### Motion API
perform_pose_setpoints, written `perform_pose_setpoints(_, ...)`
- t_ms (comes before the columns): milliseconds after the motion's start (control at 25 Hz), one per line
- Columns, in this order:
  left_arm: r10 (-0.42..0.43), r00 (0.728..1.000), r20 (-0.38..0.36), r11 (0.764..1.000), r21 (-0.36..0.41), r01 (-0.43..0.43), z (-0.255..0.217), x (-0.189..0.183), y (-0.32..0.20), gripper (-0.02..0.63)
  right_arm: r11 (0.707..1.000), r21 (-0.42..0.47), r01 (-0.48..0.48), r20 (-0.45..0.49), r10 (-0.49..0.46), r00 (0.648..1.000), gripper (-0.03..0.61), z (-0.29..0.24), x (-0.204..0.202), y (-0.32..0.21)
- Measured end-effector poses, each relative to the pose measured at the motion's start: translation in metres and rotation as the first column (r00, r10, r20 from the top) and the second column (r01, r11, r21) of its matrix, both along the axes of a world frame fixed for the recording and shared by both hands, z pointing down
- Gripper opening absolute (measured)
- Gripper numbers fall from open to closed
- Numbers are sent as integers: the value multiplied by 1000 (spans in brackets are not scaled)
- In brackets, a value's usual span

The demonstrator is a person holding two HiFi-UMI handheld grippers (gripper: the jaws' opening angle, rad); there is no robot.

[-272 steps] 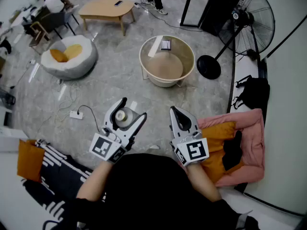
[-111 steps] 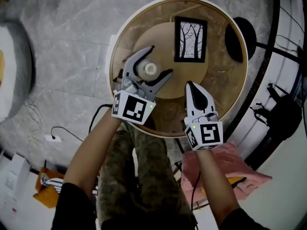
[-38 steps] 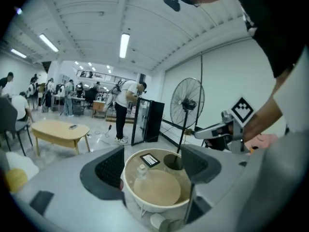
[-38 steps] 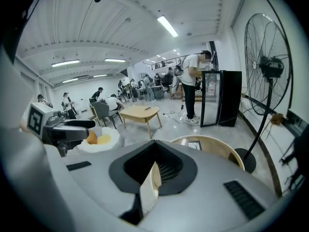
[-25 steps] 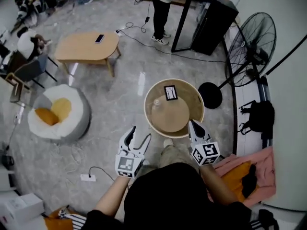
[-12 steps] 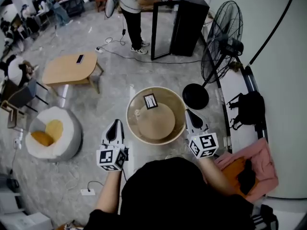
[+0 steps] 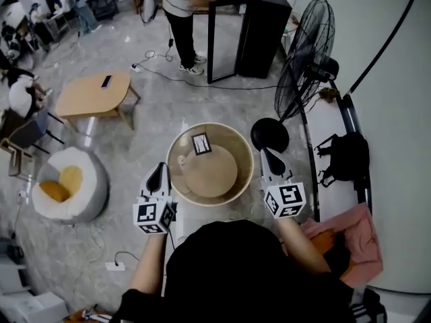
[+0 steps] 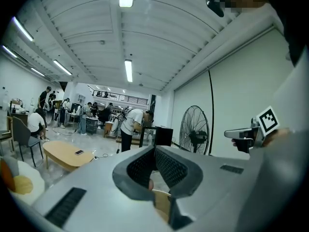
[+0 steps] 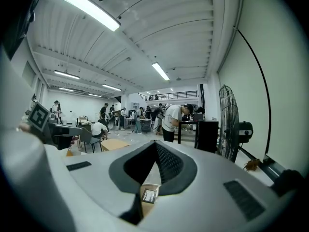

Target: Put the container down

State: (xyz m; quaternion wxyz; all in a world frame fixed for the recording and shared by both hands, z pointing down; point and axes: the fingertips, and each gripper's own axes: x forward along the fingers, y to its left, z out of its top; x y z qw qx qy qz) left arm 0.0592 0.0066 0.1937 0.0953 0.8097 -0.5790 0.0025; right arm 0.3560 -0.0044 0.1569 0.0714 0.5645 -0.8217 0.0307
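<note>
Both grippers' fingers are pressed shut, empty — left gripper and right gripper flank the round counter, where the small container stands near a picture frame.

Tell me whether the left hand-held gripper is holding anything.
No, the left hand-held gripper has its jaws shut together with nothing between them.

Matt grey plastic left claw, smooth wooden table, glossy stone floor, metal fan
</note>
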Motion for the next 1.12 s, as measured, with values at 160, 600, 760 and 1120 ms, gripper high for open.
perform_pose_setpoints(160,-22,1000,-11,1000,-15,22,-6,15,-4,31,1000,-4,-2,2,2,1000,21,0,18,-2)
perform_pose_setpoints(600,38,999,31,999,-38,-37,12,56,7,30,999,-29,-17,39,18,999,21,13,49,15)
perform_pose_setpoints(760,41,998,37,998,-52,-39,20,69,16,29,999,-48,-3,38,5,999,21,21,54,26)
perform_pose_setpoints(1120,62,995,84,995,-88,-54,48,107,26,29,1000,-24,0,35,1,999,21,40,86,28)
